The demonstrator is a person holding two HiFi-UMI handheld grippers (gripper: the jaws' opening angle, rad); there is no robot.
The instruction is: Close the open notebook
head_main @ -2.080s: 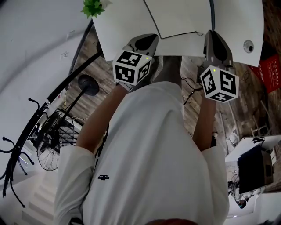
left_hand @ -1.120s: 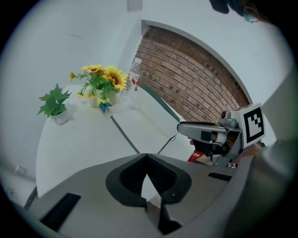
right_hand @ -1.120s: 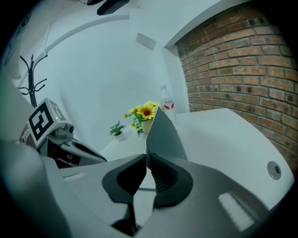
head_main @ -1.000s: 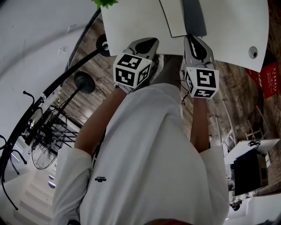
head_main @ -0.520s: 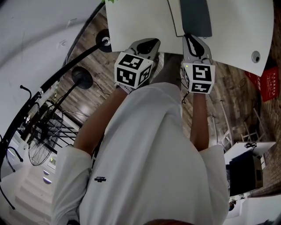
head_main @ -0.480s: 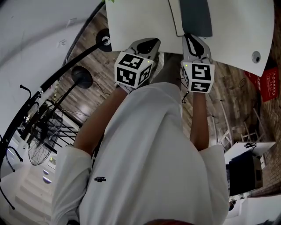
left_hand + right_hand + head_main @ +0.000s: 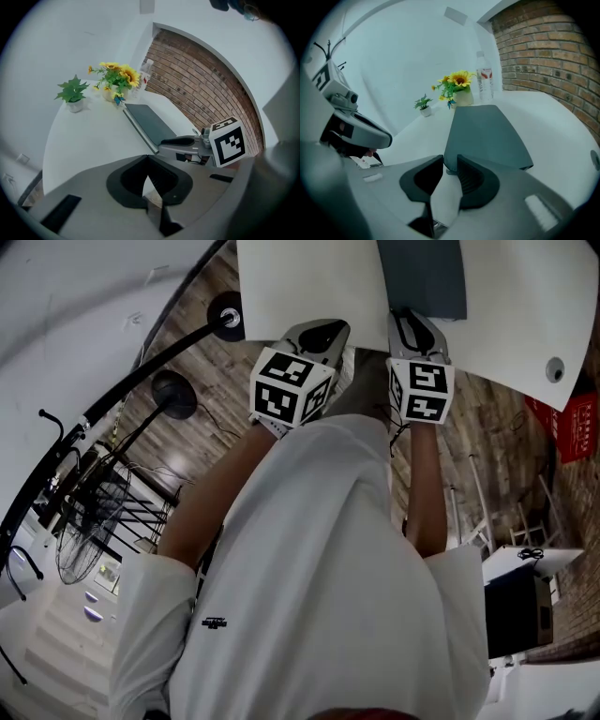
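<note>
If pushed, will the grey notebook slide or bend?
The notebook lies closed and flat, and its cover looks smooth, so it would probably slide easily on the white table. It looks thin, so if lifted by one corner it may sag.

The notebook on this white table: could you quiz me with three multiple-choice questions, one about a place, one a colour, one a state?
1. Where do the sunflowers stand?
A. on the table, beyond the notebook
B. on the floor
C. on the notebook
2. What colour is the notebook's cover?
A. red
B. dark grey
C. yellow
3. How does the notebook lie?
A. open flat
B. on edge
C. closed, flat
Answers: 1 A, they stand at the table's far end; 2 B, both gripper views show it so; 3 C, only the cover shows.
</note>
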